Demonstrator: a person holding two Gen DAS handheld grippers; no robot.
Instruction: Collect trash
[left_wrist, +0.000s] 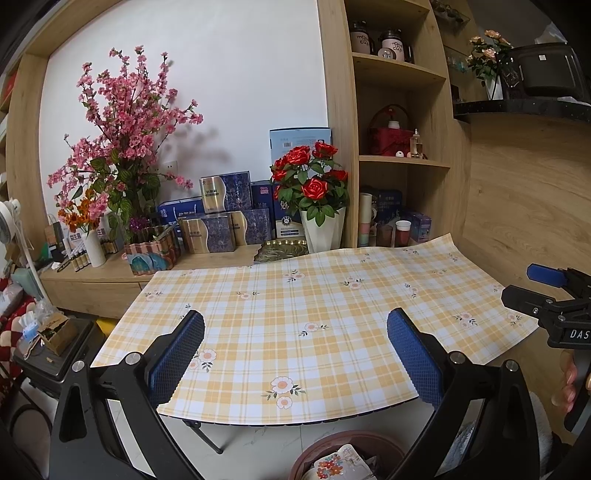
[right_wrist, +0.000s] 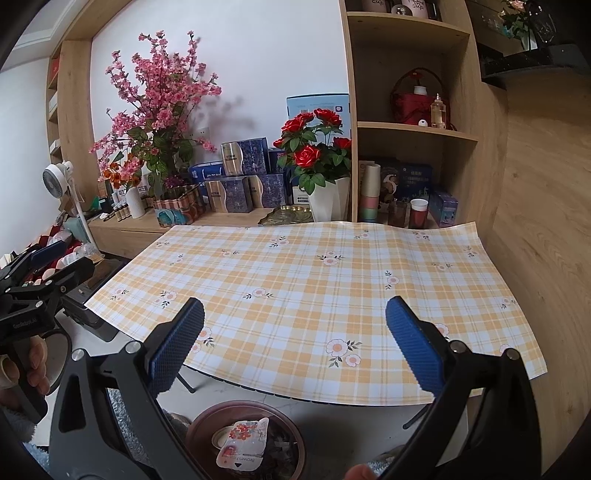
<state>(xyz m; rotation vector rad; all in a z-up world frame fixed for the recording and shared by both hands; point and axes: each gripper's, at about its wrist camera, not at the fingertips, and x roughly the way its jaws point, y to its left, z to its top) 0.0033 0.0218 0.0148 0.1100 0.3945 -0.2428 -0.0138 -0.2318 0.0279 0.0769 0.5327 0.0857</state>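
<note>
Trash (right_wrist: 242, 441) lies in a round brown bin (right_wrist: 199, 430) on the floor, just below the near edge of the table (right_wrist: 295, 280). On top of the heap in the right wrist view sits a white wrapper printed with red-orange flowers; its long axis runs from the bin's near rim toward the table, the pointed corner aimed up and to the right. The left wrist view catches the same bin (left_wrist: 314, 448) at the bottom edge, right of centre, with the flowered wrapper (left_wrist: 338, 463) partly cut off.

The left gripper (left_wrist: 295, 354) is held level over the near table edge and faces the shelves, its blue pads spread wide with nothing between them. The right gripper (right_wrist: 295, 343) is held the same way, likewise wide open and empty, with the bin directly beneath it. Each gripper shows at the margin of the other's view, side by side and apart, with fingers wrapped round the handle (right_wrist: 26, 369). The plaid cloth covering the table is bare.
</note>
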